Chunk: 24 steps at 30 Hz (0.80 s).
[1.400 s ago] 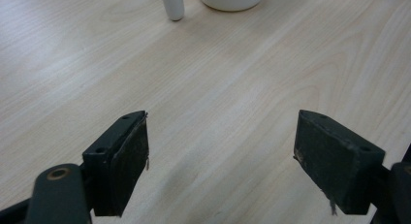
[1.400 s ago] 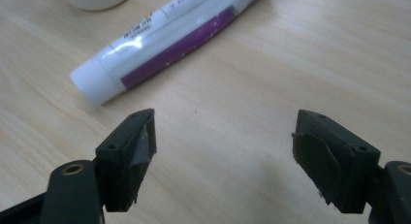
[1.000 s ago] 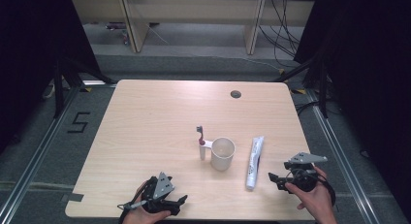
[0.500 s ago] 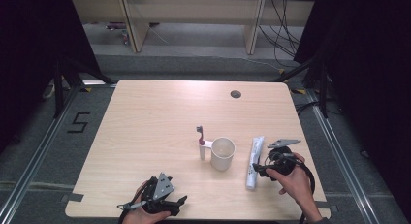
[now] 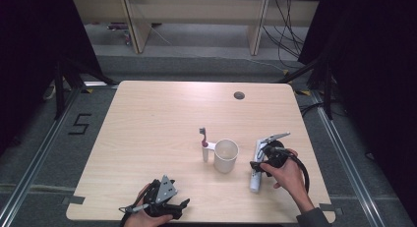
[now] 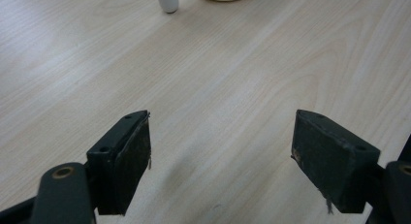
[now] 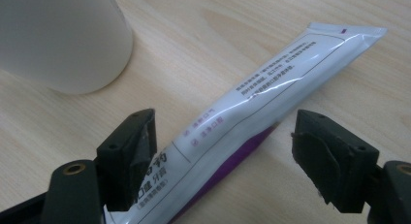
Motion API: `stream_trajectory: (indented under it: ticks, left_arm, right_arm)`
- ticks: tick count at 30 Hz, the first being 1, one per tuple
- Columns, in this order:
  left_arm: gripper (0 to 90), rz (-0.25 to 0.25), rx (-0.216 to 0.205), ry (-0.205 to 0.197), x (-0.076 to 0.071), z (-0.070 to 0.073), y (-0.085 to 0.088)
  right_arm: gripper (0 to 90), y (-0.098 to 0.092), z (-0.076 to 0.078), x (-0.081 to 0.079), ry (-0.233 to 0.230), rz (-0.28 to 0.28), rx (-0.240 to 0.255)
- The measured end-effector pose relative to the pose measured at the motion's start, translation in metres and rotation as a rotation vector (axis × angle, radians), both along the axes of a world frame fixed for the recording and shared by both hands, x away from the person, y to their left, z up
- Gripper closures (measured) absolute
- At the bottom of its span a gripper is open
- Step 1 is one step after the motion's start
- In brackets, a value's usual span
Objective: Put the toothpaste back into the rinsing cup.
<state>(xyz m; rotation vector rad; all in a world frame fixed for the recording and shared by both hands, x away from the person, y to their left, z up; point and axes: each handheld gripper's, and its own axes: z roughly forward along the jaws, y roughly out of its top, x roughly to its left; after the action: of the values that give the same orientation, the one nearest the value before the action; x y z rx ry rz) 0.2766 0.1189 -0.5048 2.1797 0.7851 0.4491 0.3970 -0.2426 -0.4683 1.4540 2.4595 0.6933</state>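
Now, far left, the left gripper (image 5: 183, 205) rests at the near table edge, jaws wide and empty. Mid-table stand a white toothbrush (image 5: 204, 147) and round white plastic cup (image 5: 225, 155). Just right lies the white-and-purple toothpaste tube (image 7: 252, 112), between the right gripper's (image 7: 220, 153) wide jaws, not pinched. It looks light, soft, slick: grip mid-body. Open wooden table (image 5: 162, 119) beyond; its right edge sits near.
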Motion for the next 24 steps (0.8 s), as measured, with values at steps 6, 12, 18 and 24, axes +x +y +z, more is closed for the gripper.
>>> stream_trajectory:
  ticks: [6,12,18,24]
  left_arm:
    - [21.7,0.002,-0.020,-0.007,-0.0015,0.0009,-0.0007]
    - [21.7,-0.001,-0.013,-0.006,-0.0013,0.0005,-0.0006]
    - [21.7,-0.003,-0.008,-0.010,-0.0013,0.0007,-0.0007]
    - [21.7,-0.014,0.004,-0.014,-0.0005,0.0005,-0.0010]
  right_arm:
    - [26.3,0.0001,-0.0045,0.0068,0.017,-0.007,-0.014]
    - [29.6,0.0012,-0.0072,0.0086,0.022,0.009,-0.010]
    - [42.4,-0.0012,-0.0047,0.0109,0.060,-0.006,-0.033]
    - [52.1,-0.0069,-0.0021,0.0131,0.100,0.006,-0.059]
